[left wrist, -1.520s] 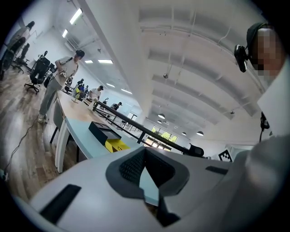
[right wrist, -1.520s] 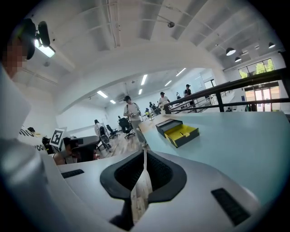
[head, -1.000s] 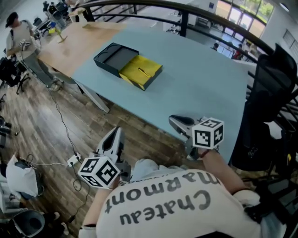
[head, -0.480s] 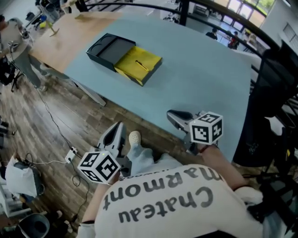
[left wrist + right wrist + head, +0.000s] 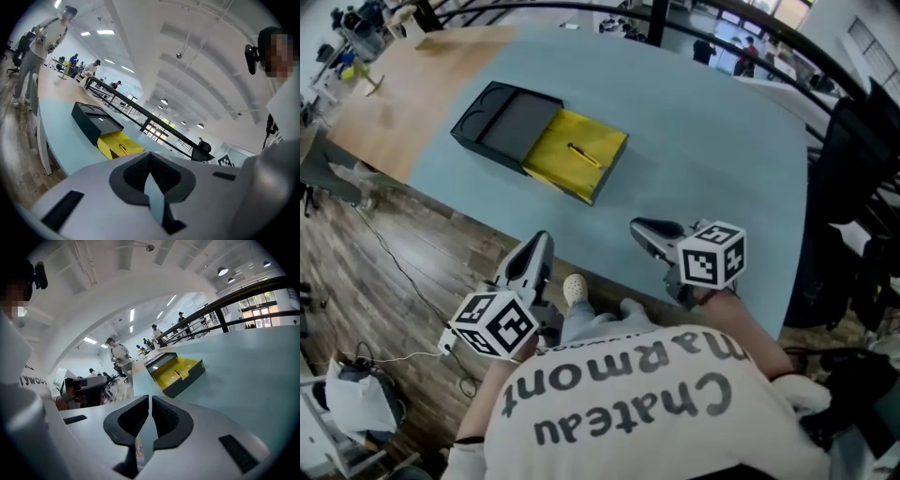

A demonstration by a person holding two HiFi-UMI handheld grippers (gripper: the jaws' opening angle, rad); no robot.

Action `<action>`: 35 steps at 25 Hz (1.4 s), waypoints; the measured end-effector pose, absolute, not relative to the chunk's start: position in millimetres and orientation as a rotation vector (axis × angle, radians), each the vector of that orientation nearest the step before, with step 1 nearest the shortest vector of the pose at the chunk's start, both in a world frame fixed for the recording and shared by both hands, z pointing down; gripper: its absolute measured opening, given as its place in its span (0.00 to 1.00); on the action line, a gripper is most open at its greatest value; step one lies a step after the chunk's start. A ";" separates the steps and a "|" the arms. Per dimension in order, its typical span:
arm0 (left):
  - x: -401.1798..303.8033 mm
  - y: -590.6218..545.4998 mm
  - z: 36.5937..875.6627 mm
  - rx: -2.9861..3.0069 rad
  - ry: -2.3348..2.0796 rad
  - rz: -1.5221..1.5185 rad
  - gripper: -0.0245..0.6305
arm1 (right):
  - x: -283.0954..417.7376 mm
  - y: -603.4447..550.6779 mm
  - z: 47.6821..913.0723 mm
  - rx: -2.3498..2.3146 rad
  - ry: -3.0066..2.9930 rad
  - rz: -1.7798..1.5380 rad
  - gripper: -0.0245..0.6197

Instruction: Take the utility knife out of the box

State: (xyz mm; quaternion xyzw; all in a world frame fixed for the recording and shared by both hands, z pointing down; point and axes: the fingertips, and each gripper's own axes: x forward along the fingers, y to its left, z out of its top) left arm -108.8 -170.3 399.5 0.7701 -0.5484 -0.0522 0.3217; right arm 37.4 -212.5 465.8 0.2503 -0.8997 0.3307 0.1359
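Observation:
An open box lies on the light blue table (image 5: 712, 141). Its dark sleeve (image 5: 502, 122) is slid back and the yellow tray (image 5: 572, 159) stands out toward me. The yellow utility knife (image 5: 584, 155) lies in the tray, also visible in the left gripper view as knife (image 5: 123, 148) and in the right gripper view as knife (image 5: 178, 374). My left gripper (image 5: 539, 242) hangs over the floor just short of the table's near edge, jaws together and empty. My right gripper (image 5: 639, 226) is over the table's near edge, shut and empty. Both point toward the box from well short of it.
A black office chair (image 5: 853, 178) stands against the table's right side. A wooden tabletop (image 5: 403, 84) adjoins the blue one at the far left. A black railing (image 5: 243, 294) runs behind the table. People stand farther back in the room (image 5: 117, 355). Cables lie on the wooden floor (image 5: 384, 253).
Both grippers have moved forward toward the table, the right one now over its near edge. The box sits lower and nearer in the head view.

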 end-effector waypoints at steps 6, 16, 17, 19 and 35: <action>-136.9 -230.6 406.0 2.100 -1.357 -0.047 0.04 | 5.4 -262.2 463.1 0.828 -2.604 1.013 0.11; -166.0 -296.8 432.8 2.104 -1.213 0.028 0.04 | -9.3 -302.0 479.6 1.014 -2.522 1.084 0.11; -167.1 -300.4 435.9 2.104 -1.199 0.035 0.04 | -9.6 -305.1 480.9 1.037 -2.516 1.088 0.11; -166.9 -306.4 441.2 2.105 -1.174 0.045 0.04 | -9.5 -310.4 483.6 1.066 -2.508 1.099 0.11; -185.6 -317.3 454.2 2.115 -1.127 0.083 0.04 | -48.9 -345.5 471.8 1.015 -2.514 0.925 0.11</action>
